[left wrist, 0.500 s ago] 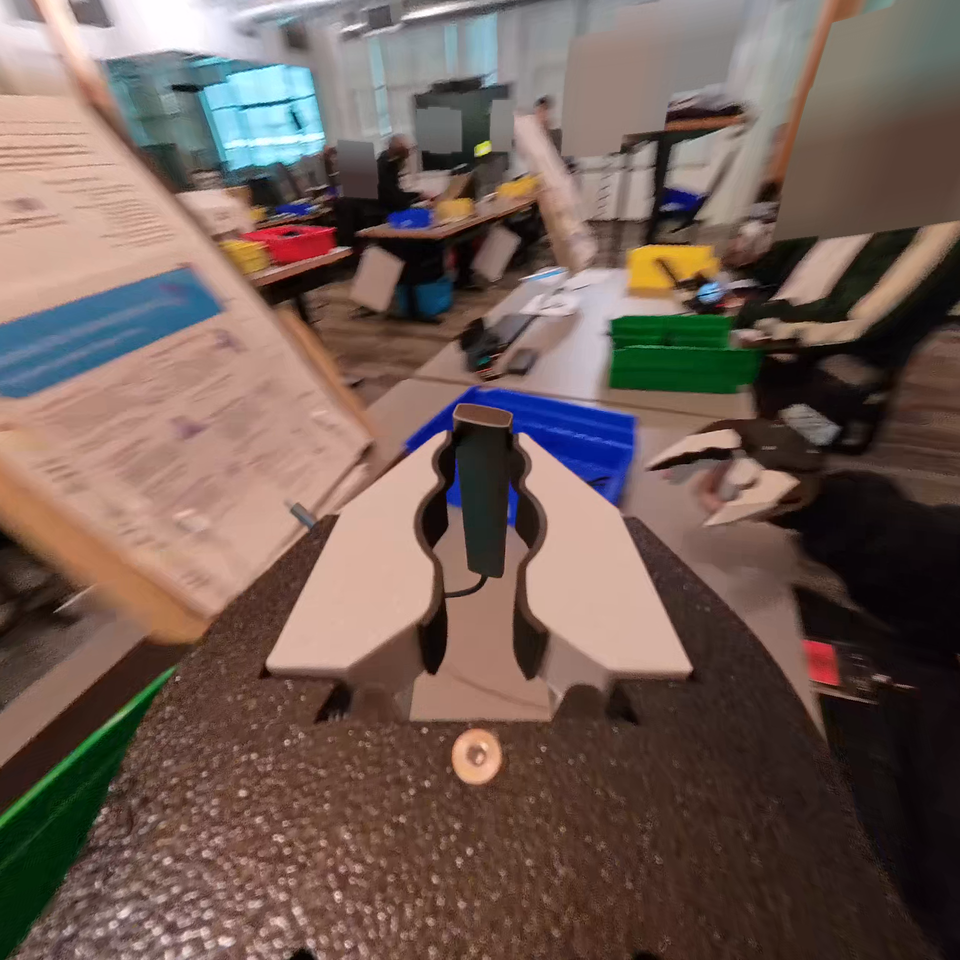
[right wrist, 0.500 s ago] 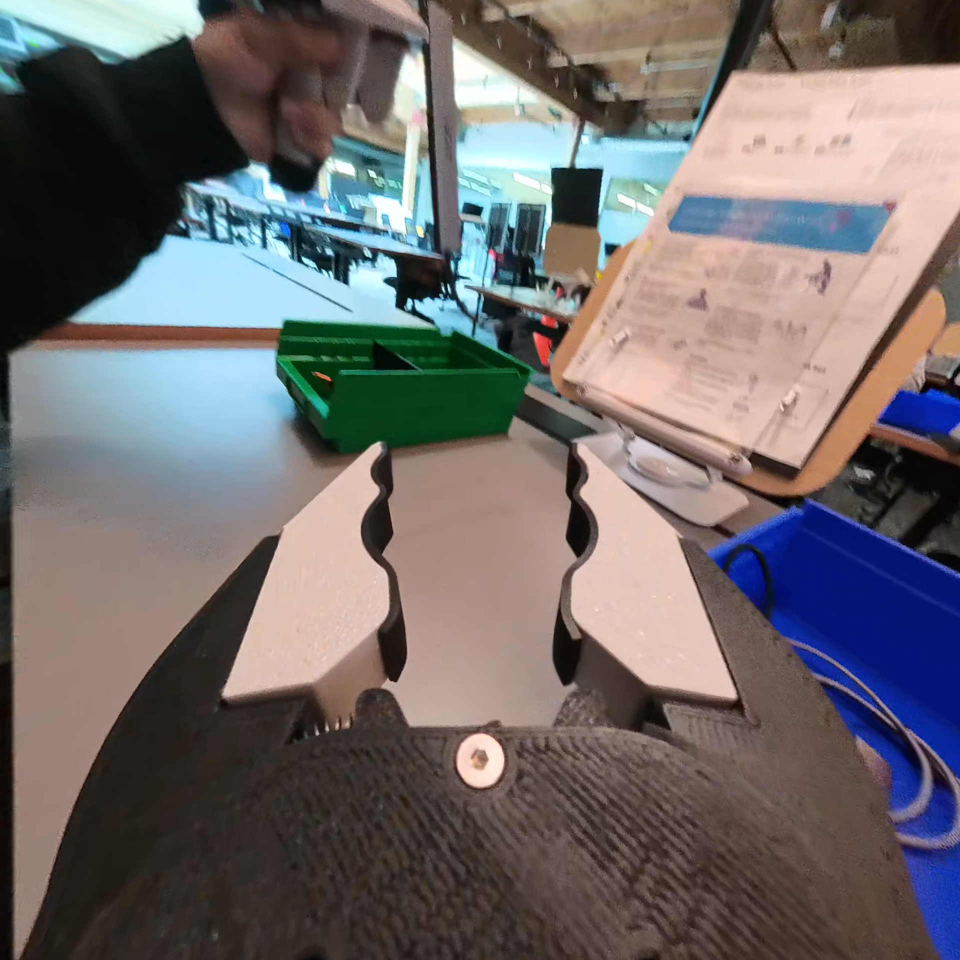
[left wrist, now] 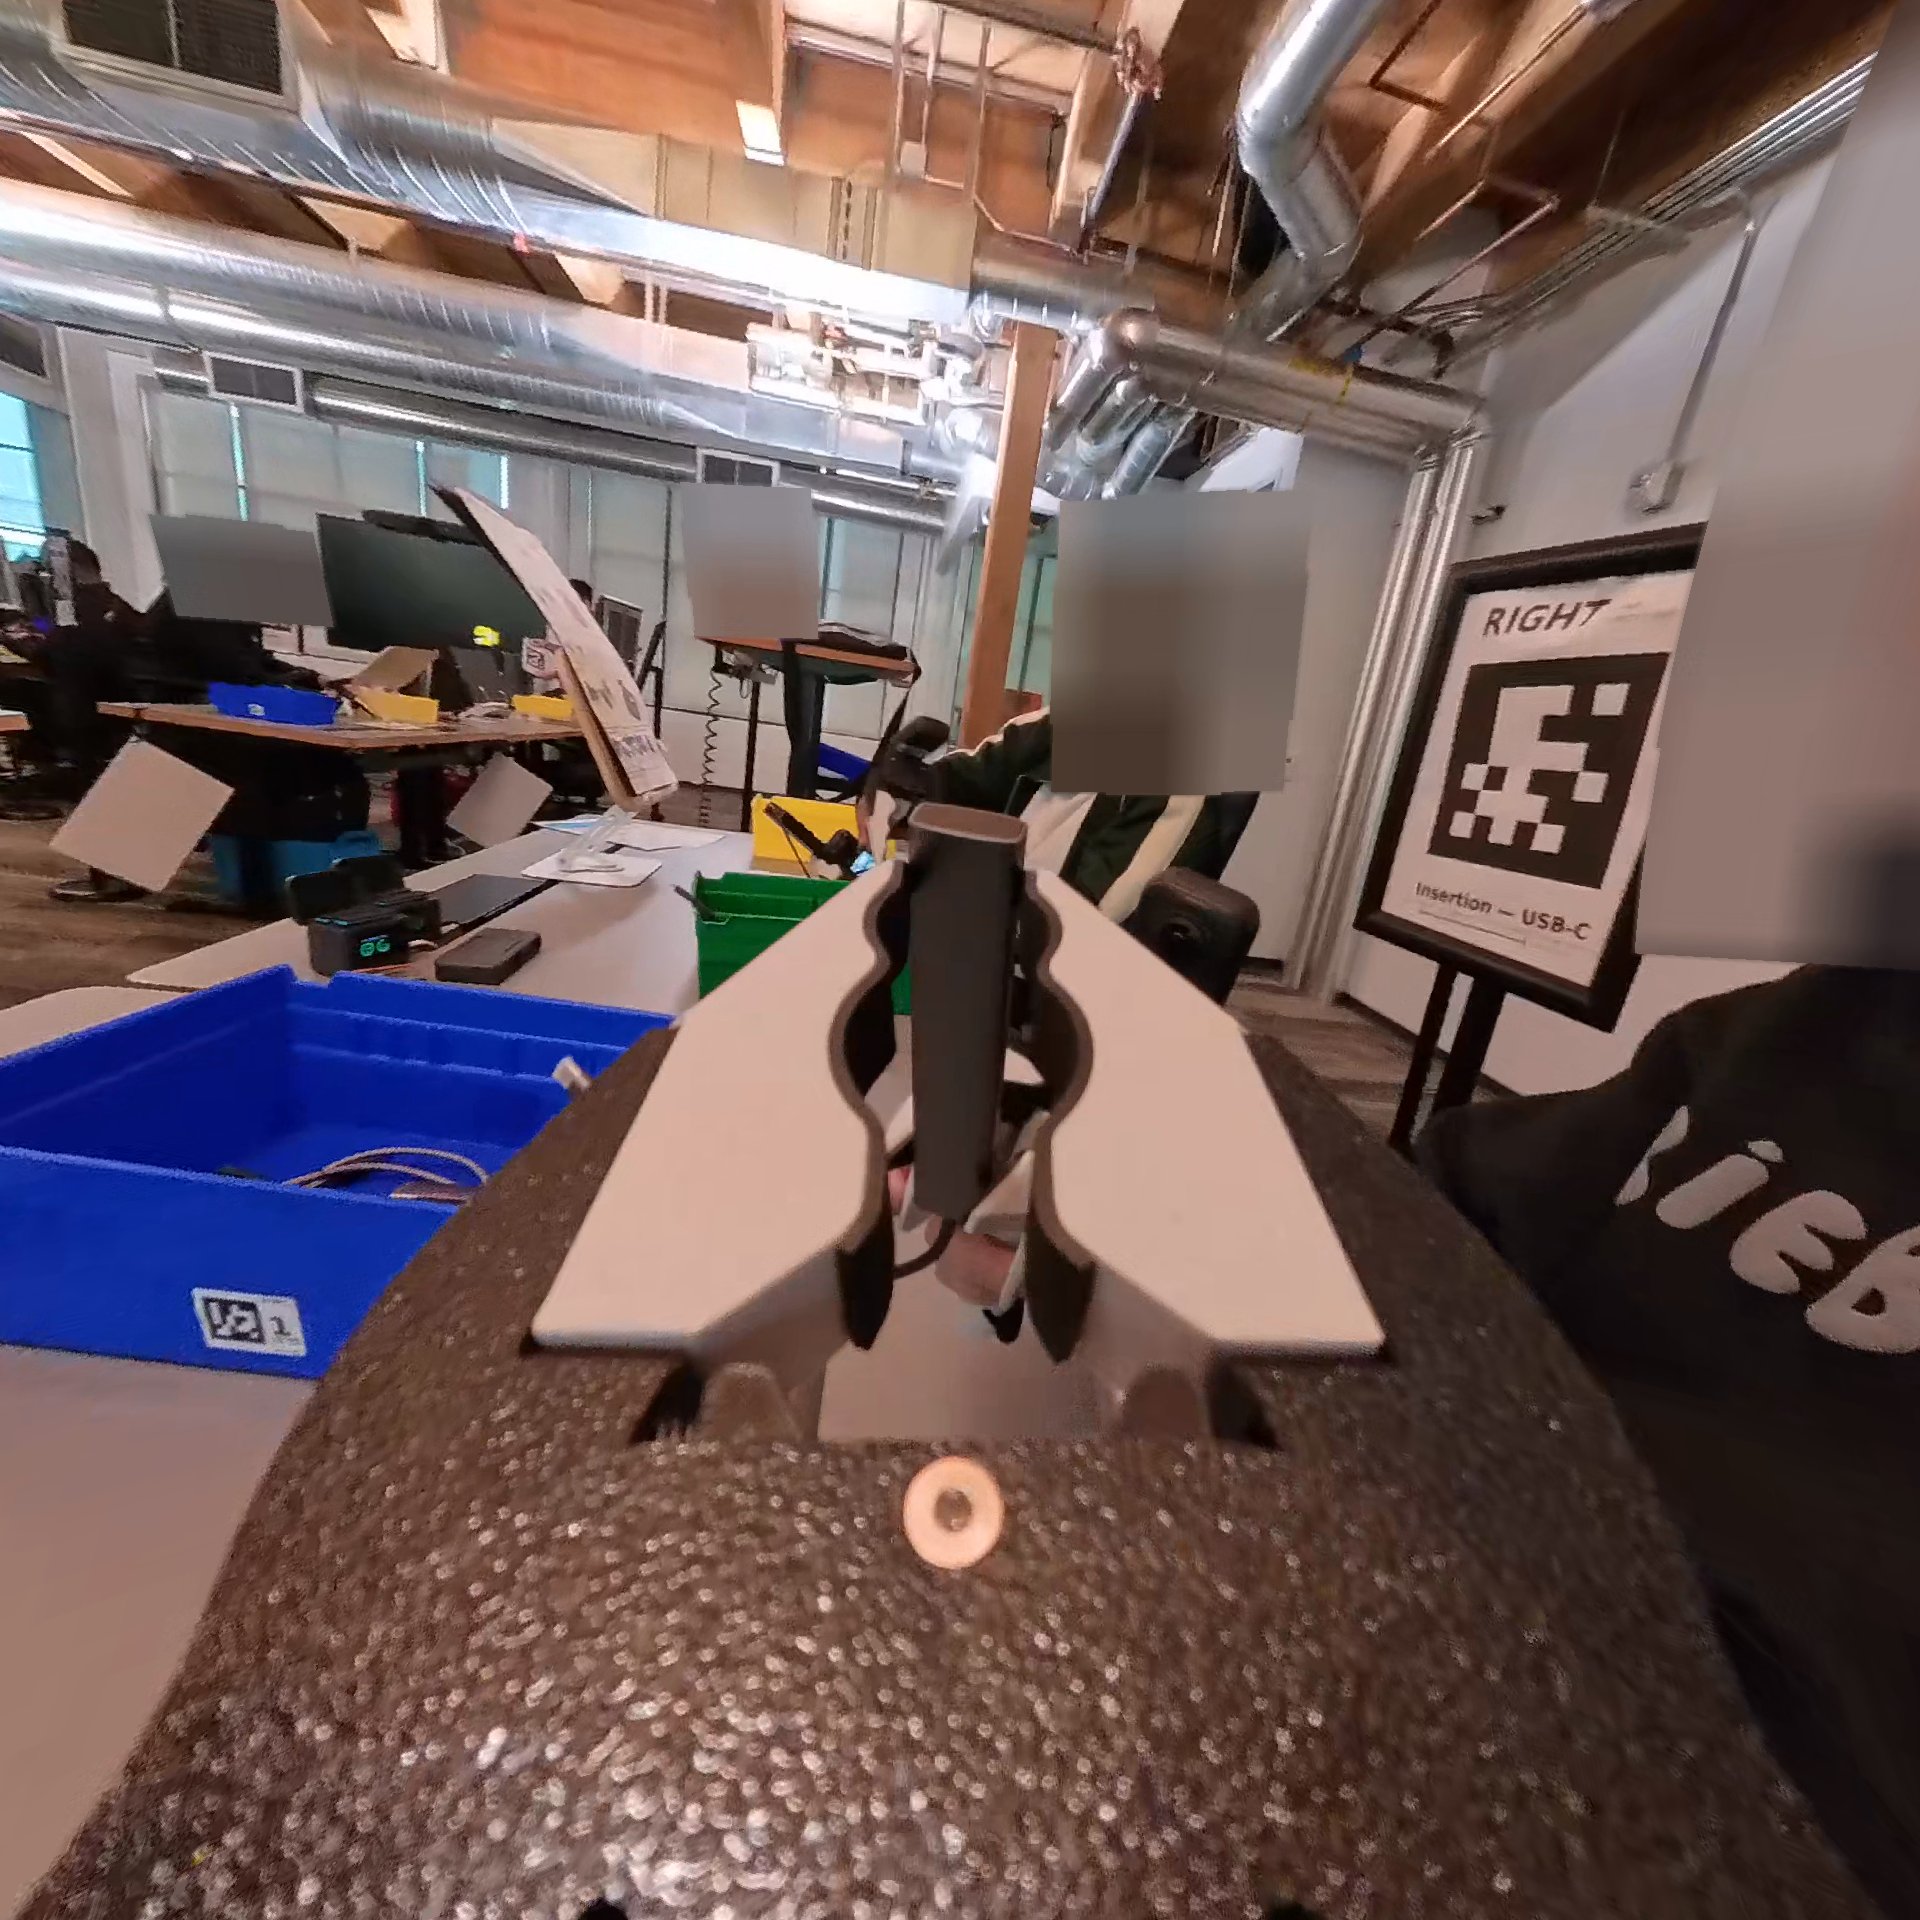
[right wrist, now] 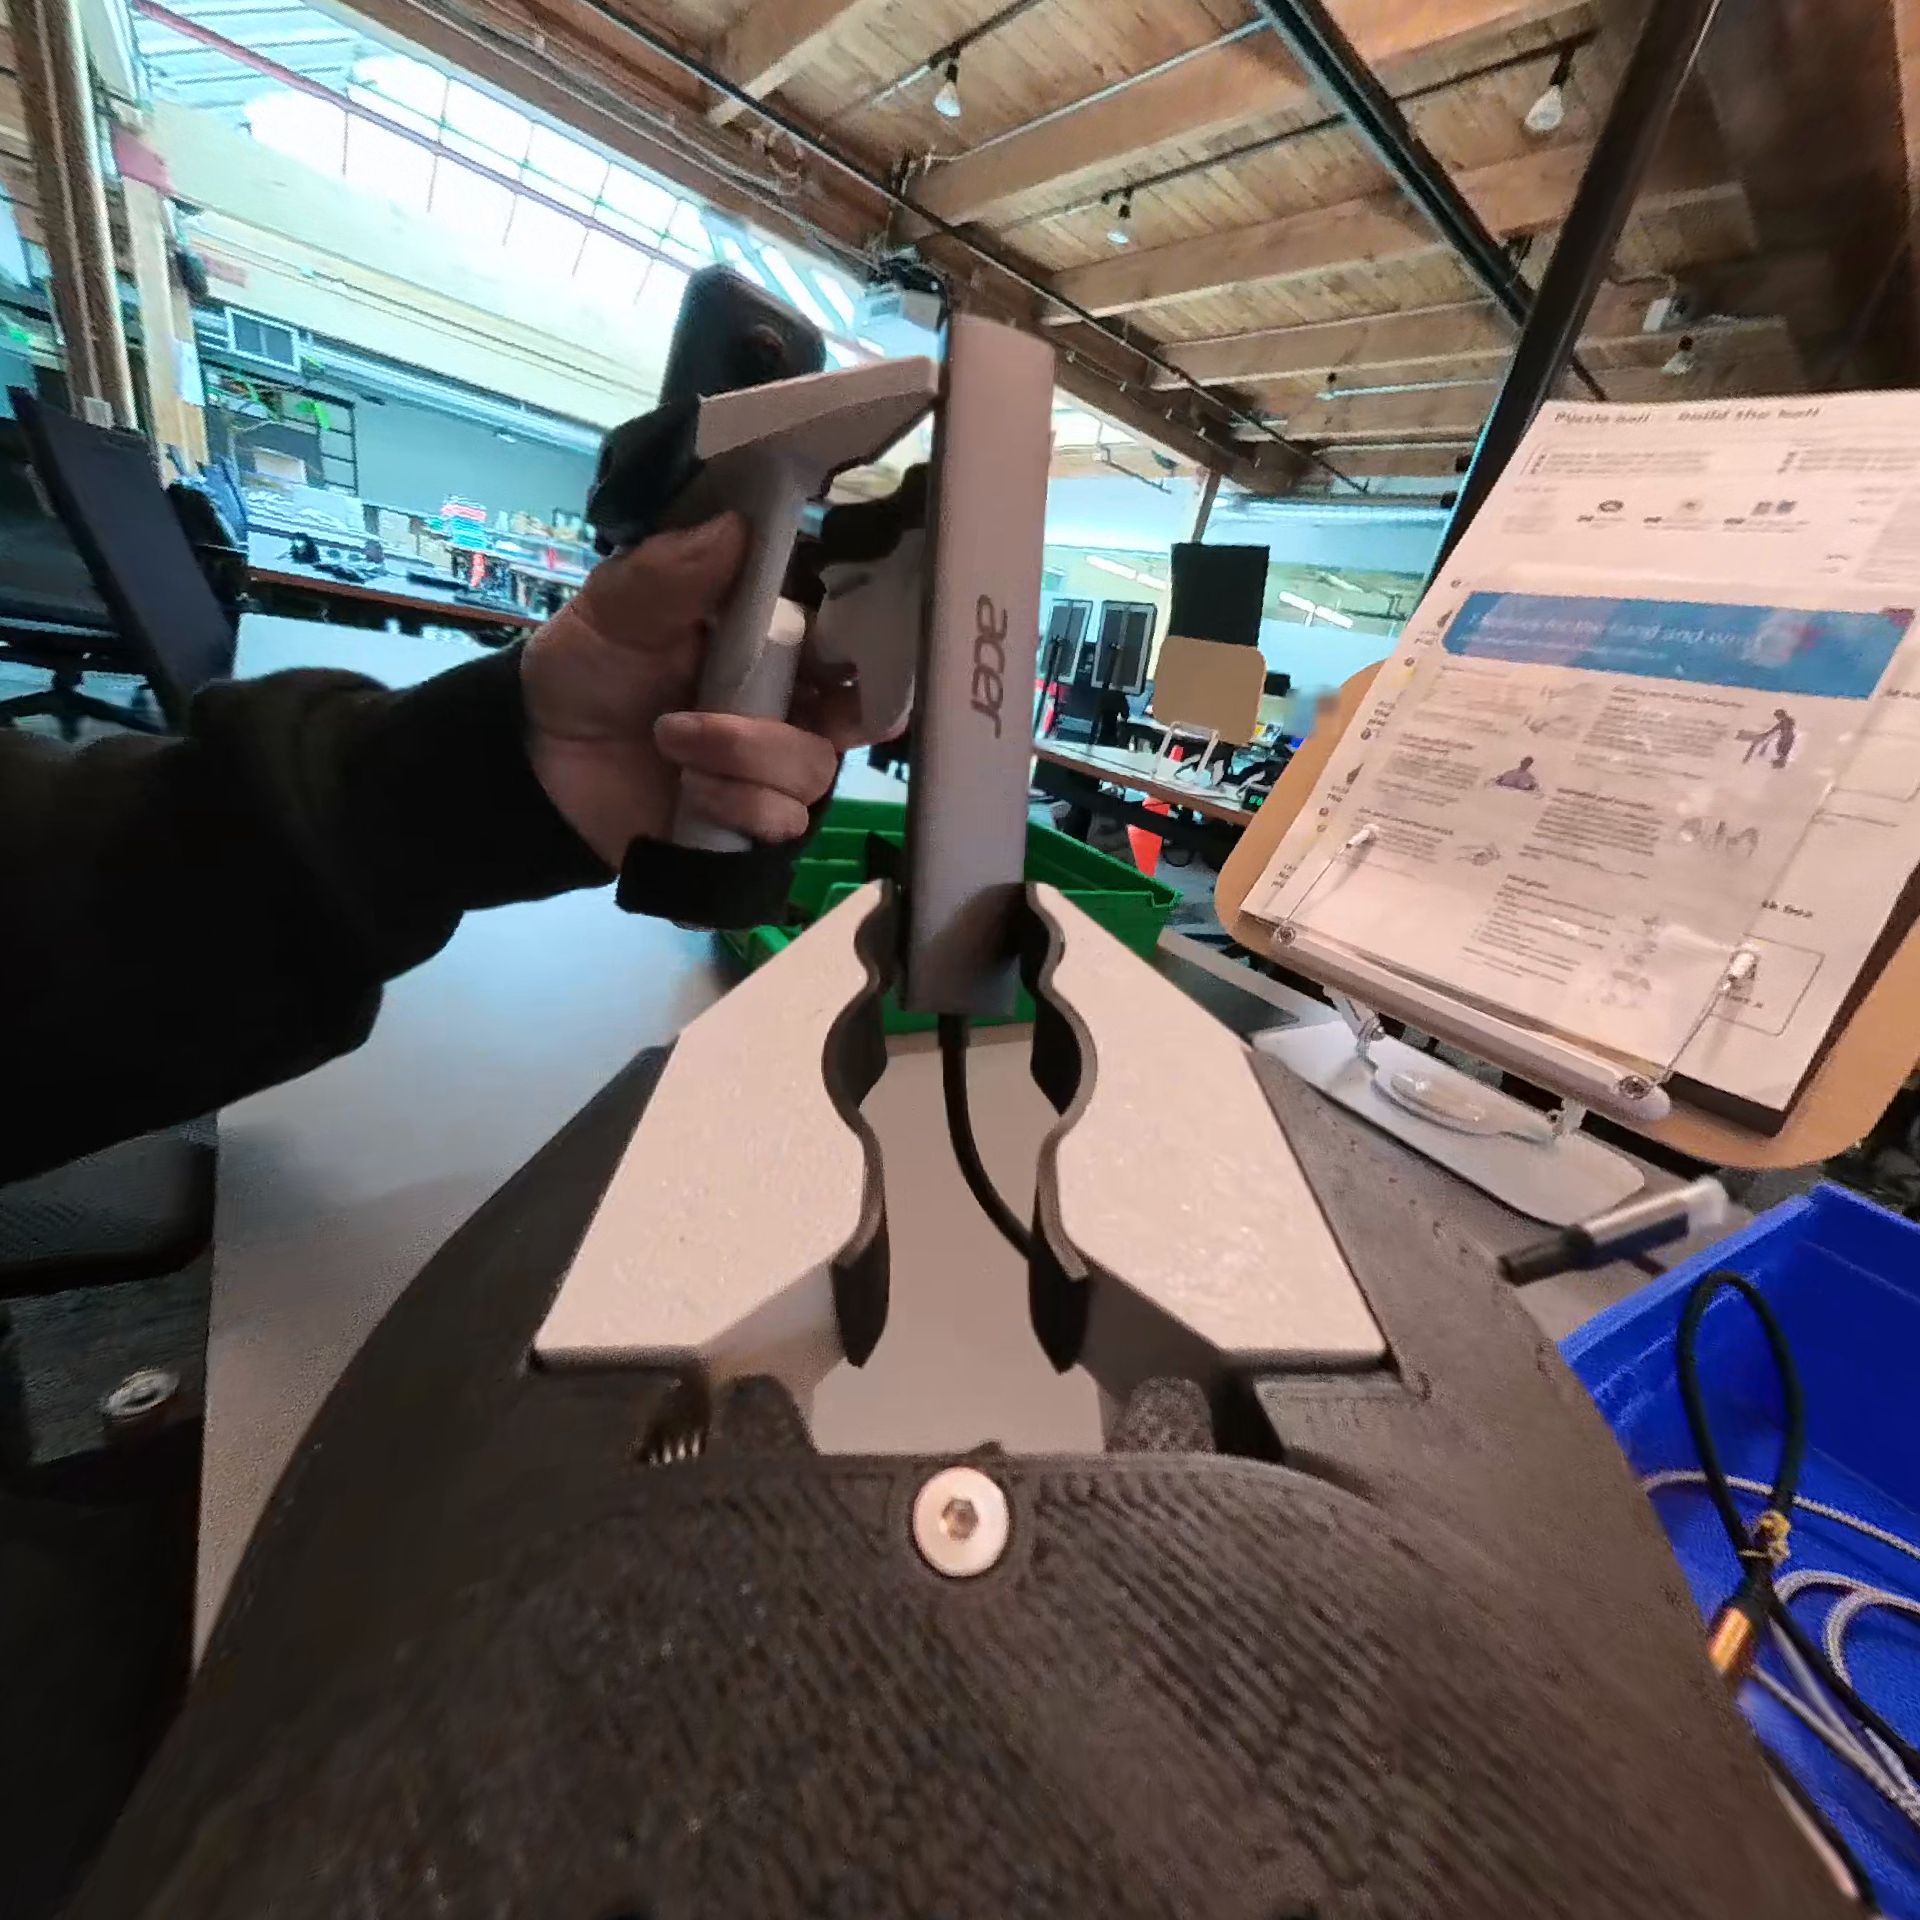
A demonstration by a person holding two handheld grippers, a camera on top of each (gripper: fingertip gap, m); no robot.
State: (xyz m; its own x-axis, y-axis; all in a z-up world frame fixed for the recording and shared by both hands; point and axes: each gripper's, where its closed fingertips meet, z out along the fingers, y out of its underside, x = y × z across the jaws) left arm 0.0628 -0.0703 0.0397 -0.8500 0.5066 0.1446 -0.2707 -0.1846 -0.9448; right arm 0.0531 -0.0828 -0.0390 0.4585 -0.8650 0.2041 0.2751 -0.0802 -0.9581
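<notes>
Left tongs (left wrist: pixel 961 997): clamped on a slim grey hub (left wrist: pixel 961 997), gripping it near its upper part; seen from the right wrist view, these tongs (right wrist: pixel 914 416) reach in from the left and pinch the hub's top.
Right tongs (right wrist: pixel 961 951): closed onto the lower end of the same hub (right wrist: pixel 977 665), which sits between their tips.
Hub, long axis: near upright, its top leaning slightly right in the right wrist view; the open end faces up and its black cord (right wrist: pixel 977 1143) leaves the bottom end, curving down between the right tongs.
Hub, place: held in the air above the tabletop (right wrist: pixel 468 1049) by both tongs, touching nothing else.
Hand (right wrist: pixel 665 696): a person's hand in a dark sleeve grips the white handle of the left tongs, a black strap below the fingers.
Blue bin (left wrist: pixel 135 1226): just left of the left tongs on the tabletop, with a small marker sticker on its front wall; braided cables (left wrist: pixel 395 1179) lie coiled inside. In the right wrist view the bin (right wrist: pixel 1621 1371) sits at lower right and holds a black looped wire and grey cables.
Pen (right wrist: pixel 1600 1236): lies by the blue bin's rim, near the stand.
Paper stand (right wrist: pixel 1621 748): right of the hub, tilted back, bearing a printed sheet under clear plastic.
Green bin (right wrist: pixel 1091 894): behind the hub on the tabletop; contents hidden.
Farther off: a yellow bin (left wrist: pixel 779 831) and another green bin (left wrist: pixel 748 935) on the next tabletop, and a framed sign (left wrist: pixel 1527 769) with a black-and-white square pattern on an easel at right.
</notes>
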